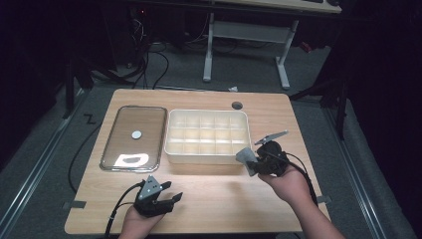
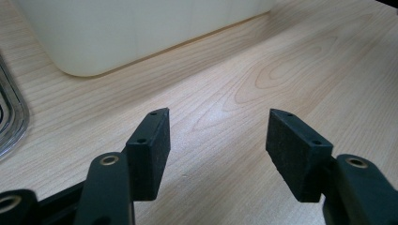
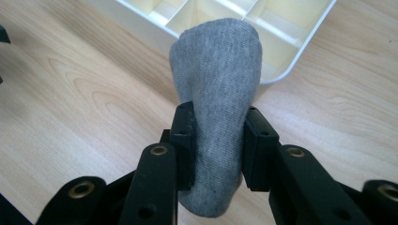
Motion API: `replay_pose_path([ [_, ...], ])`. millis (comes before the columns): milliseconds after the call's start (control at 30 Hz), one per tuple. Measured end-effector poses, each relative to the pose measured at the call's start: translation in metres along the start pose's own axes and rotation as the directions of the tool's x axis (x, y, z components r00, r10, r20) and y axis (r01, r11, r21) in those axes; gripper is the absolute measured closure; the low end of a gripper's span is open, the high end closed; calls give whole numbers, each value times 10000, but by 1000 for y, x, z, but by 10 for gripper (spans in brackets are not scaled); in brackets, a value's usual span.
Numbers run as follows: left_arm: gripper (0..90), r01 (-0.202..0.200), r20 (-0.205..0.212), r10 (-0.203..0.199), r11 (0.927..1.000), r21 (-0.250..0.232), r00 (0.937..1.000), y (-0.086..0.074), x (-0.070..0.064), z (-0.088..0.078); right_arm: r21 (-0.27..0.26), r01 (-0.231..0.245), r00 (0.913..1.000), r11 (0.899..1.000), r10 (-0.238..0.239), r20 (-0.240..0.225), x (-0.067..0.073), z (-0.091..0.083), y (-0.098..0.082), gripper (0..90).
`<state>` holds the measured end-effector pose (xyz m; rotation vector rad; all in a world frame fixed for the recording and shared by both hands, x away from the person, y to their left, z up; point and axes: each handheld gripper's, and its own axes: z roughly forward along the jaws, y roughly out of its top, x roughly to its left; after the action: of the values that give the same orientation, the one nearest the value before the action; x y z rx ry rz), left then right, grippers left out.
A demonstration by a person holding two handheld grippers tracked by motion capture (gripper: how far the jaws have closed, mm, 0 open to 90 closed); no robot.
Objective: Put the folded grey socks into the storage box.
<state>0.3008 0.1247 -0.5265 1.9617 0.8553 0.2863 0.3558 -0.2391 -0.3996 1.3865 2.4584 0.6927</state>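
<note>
A folded grey sock (image 3: 217, 93) is pinched between the jaws of my right gripper (image 3: 217, 136), held just above the wood beside the near right corner of the cream divided box (image 3: 300, 51). From above, the grey sock (image 1: 246, 158) sticks out of the right gripper (image 1: 256, 162) toward the divided box (image 1: 171, 149). My left gripper (image 1: 171, 196) rests low over the near left part of the table, open. Its black pads (image 2: 150, 145) stand wide apart with bare wood between them.
A clear lid or tray (image 1: 112, 149) with a small white disc (image 1: 136, 134) lies left of the box. The table (image 1: 209, 199) has a round cable hole (image 1: 237, 105) at the back. Bare wood stretches between the two hands. Cables trail on the dark floor.
</note>
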Motion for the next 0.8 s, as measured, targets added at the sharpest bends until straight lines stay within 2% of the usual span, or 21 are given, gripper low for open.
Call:
replay_pose_path([
  [400,409,-31,79,31,10000,28,10000,0,0,0,294,-157,9999,9994,156,19,-13,7,30,705],
  [567,410,-68,103,68,10000,44,9999,0,0,0,686,-119,9998,9976,107,186,-15,16,42,705],
  [800,409,-21,173,20,10000,34,9998,-1,0,0,932,-136,9993,9956,103,357,-18,29,56,705],
])
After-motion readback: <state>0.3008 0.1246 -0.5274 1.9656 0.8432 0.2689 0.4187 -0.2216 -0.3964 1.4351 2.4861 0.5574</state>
